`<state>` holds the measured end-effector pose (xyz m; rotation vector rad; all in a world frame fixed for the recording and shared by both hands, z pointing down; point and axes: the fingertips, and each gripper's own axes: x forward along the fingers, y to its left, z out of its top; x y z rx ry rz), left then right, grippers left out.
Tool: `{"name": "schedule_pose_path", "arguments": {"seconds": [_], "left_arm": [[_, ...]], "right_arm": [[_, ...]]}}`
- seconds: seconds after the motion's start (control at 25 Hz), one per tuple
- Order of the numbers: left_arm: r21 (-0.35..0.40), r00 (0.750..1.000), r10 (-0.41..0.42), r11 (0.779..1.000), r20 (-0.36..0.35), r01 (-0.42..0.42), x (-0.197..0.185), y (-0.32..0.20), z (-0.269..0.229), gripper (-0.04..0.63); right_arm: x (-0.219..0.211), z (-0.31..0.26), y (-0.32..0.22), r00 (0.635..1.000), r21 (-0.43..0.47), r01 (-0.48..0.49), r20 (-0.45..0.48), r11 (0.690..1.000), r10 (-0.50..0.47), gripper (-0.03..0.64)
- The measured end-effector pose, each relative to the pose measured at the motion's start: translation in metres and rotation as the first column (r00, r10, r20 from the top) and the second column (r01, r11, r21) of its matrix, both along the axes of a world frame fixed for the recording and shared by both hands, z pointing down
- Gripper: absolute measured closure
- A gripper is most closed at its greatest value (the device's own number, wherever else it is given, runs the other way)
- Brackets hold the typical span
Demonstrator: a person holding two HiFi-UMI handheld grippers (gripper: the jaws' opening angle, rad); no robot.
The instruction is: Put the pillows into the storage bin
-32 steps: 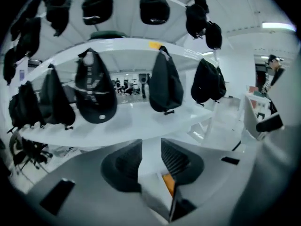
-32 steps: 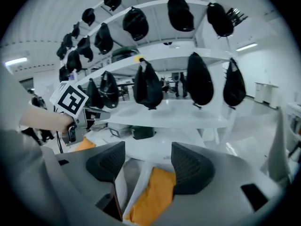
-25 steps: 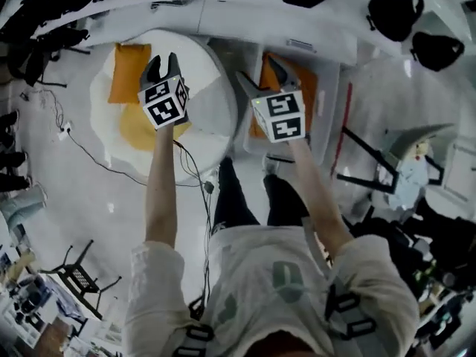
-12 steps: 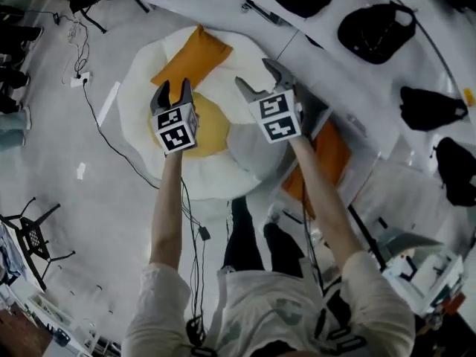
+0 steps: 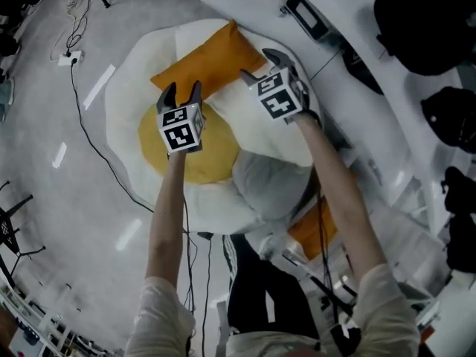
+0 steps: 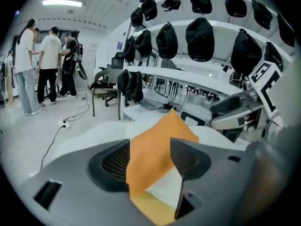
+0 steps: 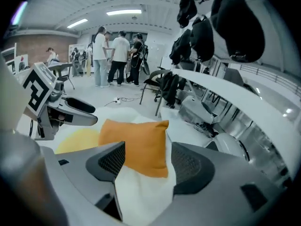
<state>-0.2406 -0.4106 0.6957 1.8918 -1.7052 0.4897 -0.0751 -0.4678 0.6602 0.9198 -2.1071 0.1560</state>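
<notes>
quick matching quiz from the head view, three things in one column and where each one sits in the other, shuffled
1 orange rectangular fabric pillow
2 round yellow yolk patch
3 grey fabric patch

a middle of the white egg-shaped cushion
b cushion's near edge, by the person's legs
c cushion's far edge

Pairs: 1-c, 2-a, 3-b

Under your left tongs [image 5: 183, 89] and right tongs [image 5: 259, 64] spreads a fried-egg floor cushion [image 5: 126, 103]. Left of the left tongs, a cable [image 6: 52, 140] runs over the floor to a power strip [image 5: 68, 56], near white tape strips [image 5: 98, 86]. Farther off stand people [image 6: 47, 65]. Above and right of your right tongs, black caps [image 6: 200, 39] hang on a curved white wall.
</notes>
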Motion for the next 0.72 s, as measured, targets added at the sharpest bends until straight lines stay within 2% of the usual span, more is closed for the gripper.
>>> {"name": "schedule_pose_path", "arguments": {"seconds": [0.12, 0.2, 0.32, 0.48, 0.52, 0.6, 0.64, 0.72], "left_arm": [[-0.059, 0.998, -0.048, 0.997, -0.033, 0.046, -0.011, 0.002, 0.052, 0.324], [-0.105, 0.992, -0.109, 0.989, -0.069, 0.102, -0.024, 0.009, 0.084, 0.304], [-0.186, 0.969, -0.208, 0.966, -0.137, 0.181, -0.040, 0.021, 0.126, 0.289], [-0.267, 0.934, -0.298, 0.933, -0.197, 0.242, -0.056, 0.023, 0.162, 0.285], [-0.274, 0.924, -0.311, 0.929, -0.224, 0.247, -0.057, 0.022, 0.167, 0.285], [-0.266, 0.905, -0.297, 0.939, -0.305, 0.219, -0.052, 0.017, 0.169, 0.294], [-0.254, 0.897, -0.276, 0.948, -0.346, 0.193, -0.047, 0.015, 0.168, 0.346], [-0.246, 0.887, -0.258, 0.954, -0.384, 0.171, -0.039, 0.013, 0.165, 0.526]], "right_arm": [[-0.009, 0.041, -0.013, 0.999, -0.036, 0.030, -0.037, 0.999, -0.031, 0.310], [-0.017, 0.060, -0.021, 0.997, -0.045, 0.044, -0.054, 0.998, -0.047, 0.310], [-0.018, 0.084, -0.029, 0.998, -0.074, 0.012, -0.066, 0.997, -0.016, 0.310], [-0.017, 0.100, -0.036, 0.999, -0.084, -0.026, -0.047, 0.996, 0.022, 0.311], [-0.017, 0.102, -0.036, 0.999, -0.089, -0.021, -0.040, 0.996, 0.018, 0.319], [-0.019, 0.104, -0.036, 0.999, -0.107, -0.016, -0.033, 0.994, 0.012, 0.348], [-0.020, 0.105, -0.035, 0.999, -0.113, -0.013, -0.035, 0.993, 0.009, 0.366], [-0.021, 0.104, -0.033, 0.999, -0.111, 0.000, -0.051, 0.994, -0.005, 0.415]]}}
